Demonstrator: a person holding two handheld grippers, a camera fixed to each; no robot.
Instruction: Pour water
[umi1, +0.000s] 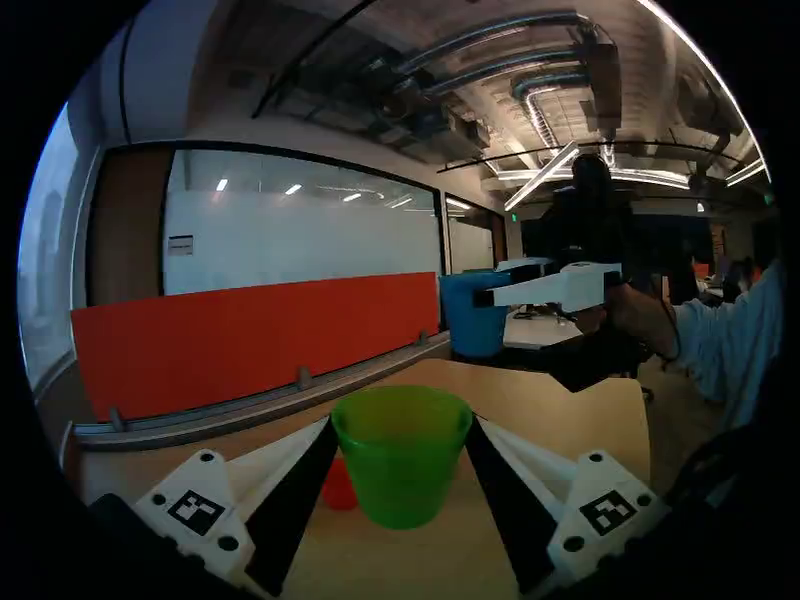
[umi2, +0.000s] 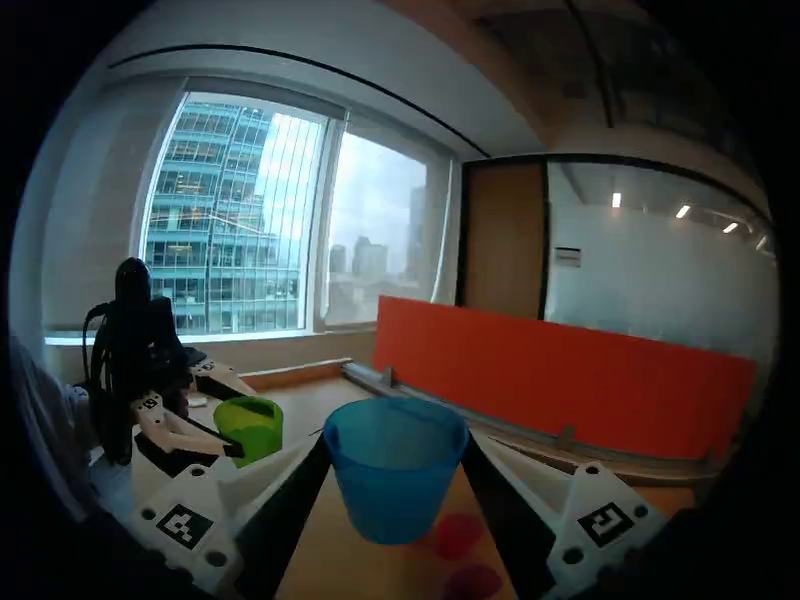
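Observation:
An upright green cup (umi1: 400, 470) sits between the fingers of my left gripper (umi1: 400, 440), which is shut on it just above the wooden table (umi1: 560, 400). My right gripper (umi2: 395, 450) is shut on a translucent blue cup (umi2: 395, 490), also upright. In the left gripper view the blue cup (umi1: 472, 315) hangs farther off at table height, held by the right gripper (umi1: 505, 288) in a person's hand (umi1: 625, 315). In the right gripper view the green cup (umi2: 250, 425) appears to the left in the left gripper (umi2: 225, 432). Whether either cup holds water is unclear.
A small red object (umi1: 340, 487) lies on the table beside the green cup. Red-pink blobs (umi2: 458, 535) show on the table past the blue cup. An orange-red partition (umi1: 250, 335) with a metal rail runs along the table's far edge. A sleeve (umi1: 735, 340) is at right.

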